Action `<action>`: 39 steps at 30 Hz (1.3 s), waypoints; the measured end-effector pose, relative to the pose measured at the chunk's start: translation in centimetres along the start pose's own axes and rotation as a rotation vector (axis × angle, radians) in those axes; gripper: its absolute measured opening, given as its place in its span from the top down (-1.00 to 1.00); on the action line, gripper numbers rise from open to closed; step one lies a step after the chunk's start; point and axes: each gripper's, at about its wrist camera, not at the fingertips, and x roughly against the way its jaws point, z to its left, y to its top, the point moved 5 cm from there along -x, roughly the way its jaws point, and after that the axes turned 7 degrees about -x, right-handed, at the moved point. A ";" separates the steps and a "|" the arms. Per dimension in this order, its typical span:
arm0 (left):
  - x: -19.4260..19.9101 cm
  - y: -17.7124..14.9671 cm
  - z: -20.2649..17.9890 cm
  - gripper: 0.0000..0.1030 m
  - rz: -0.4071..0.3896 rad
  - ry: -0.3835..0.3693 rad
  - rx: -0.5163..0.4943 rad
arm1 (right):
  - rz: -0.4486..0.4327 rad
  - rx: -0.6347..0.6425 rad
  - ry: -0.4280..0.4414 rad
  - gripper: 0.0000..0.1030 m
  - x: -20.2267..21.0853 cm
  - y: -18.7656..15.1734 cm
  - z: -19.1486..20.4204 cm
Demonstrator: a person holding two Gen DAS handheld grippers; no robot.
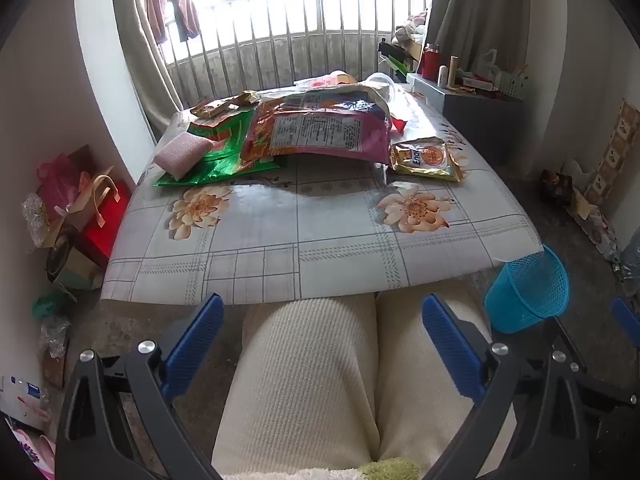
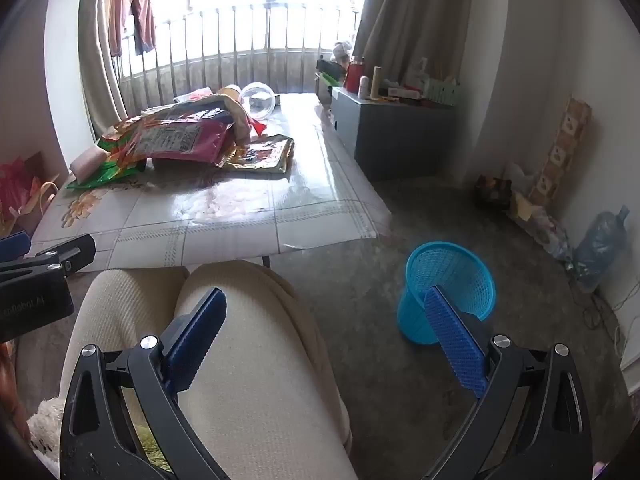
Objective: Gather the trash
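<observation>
Snack wrappers lie at the far side of the flowered table [image 1: 280, 240]: a big pink-and-orange bag [image 1: 320, 128], a green foil bag [image 1: 216, 160], a small gold packet [image 1: 428, 160], brown wrappers [image 1: 224, 106] and a pink sponge [image 1: 182, 152]. The pile also shows in the right wrist view [image 2: 180, 136]. A blue mesh bin [image 2: 448, 288] stands on the floor right of the table, and shows in the left wrist view [image 1: 528, 288]. My left gripper [image 1: 322, 336] is open and empty over the person's knees. My right gripper [image 2: 324, 324] is open and empty, its right finger in front of the bin.
A clear plastic tub [image 2: 258, 100] lies at the table's far end. A grey cabinet [image 2: 392, 140] with bottles stands to the right. Bags and boxes [image 1: 76, 216] crowd the floor on the left. A water jug [image 2: 600, 244] and clutter line the right wall.
</observation>
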 end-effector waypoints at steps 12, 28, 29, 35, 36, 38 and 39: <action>0.0 -0.2 0.2 -0.89 0.014 -0.019 0.012 | -0.004 -0.002 -0.008 -0.85 0.3 0.1 0.0; -0.1 0.1 0.3 -0.89 0.010 -0.016 0.016 | -0.005 -0.014 -0.002 -0.85 0.3 0.4 -0.3; -0.1 0.1 0.4 -0.89 0.012 -0.016 0.016 | -0.004 -0.015 -0.001 -0.85 0.2 0.4 -0.3; -0.2 0.0 0.2 -0.89 0.016 -0.012 0.013 | -0.003 -0.015 -0.001 -0.85 0.2 0.3 -0.3; -0.2 0.0 0.2 -0.89 0.016 -0.011 0.012 | 0.000 -0.016 -0.001 -0.85 0.2 0.3 -0.3; -0.2 0.0 0.2 -0.89 0.016 -0.010 0.012 | 0.003 -0.019 -0.002 -0.85 0.2 0.3 -0.5; -0.2 0.0 0.2 -0.89 0.016 -0.010 0.012 | 0.002 -0.020 -0.002 -0.85 0.2 0.3 -0.5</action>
